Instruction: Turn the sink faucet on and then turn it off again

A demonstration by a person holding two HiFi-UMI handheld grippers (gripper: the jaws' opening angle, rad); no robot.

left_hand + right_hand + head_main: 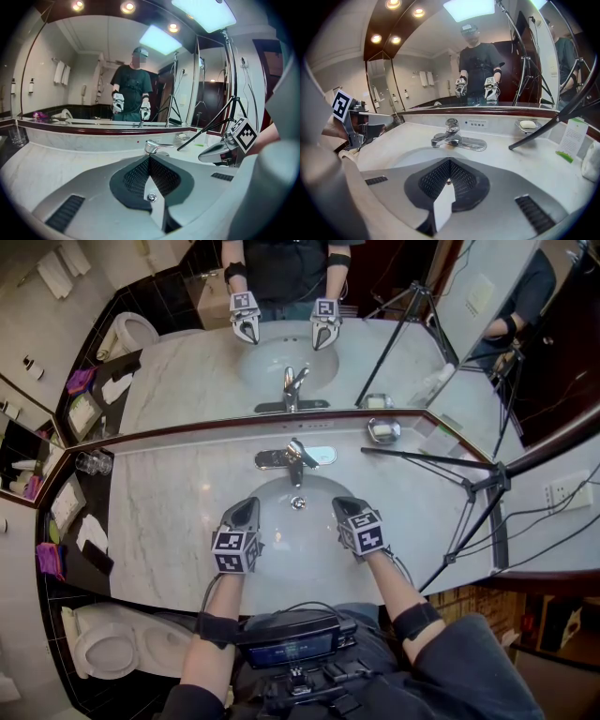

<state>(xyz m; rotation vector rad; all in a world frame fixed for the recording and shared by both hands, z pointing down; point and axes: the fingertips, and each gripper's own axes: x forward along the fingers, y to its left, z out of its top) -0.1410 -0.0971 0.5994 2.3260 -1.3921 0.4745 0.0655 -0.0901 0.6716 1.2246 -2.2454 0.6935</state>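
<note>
The faucet [295,461] stands at the back of the sink [319,527], ahead of both claws and between them (touching neither). The left gripper [249,505] and the right gripper [341,503] hang over the basin, jaws closed together, holding nothing.

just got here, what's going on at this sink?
A person stands at a marble counter with a hand-held gripper in each hand. The left hand-held gripper and the right hand-held gripper both hover over the sink basin, jaws together and nothing between them. Neither touches the faucet, which sits just beyond them at the back of the basin. No water is visible running, so the turn-on step looks not yet begun.
</note>
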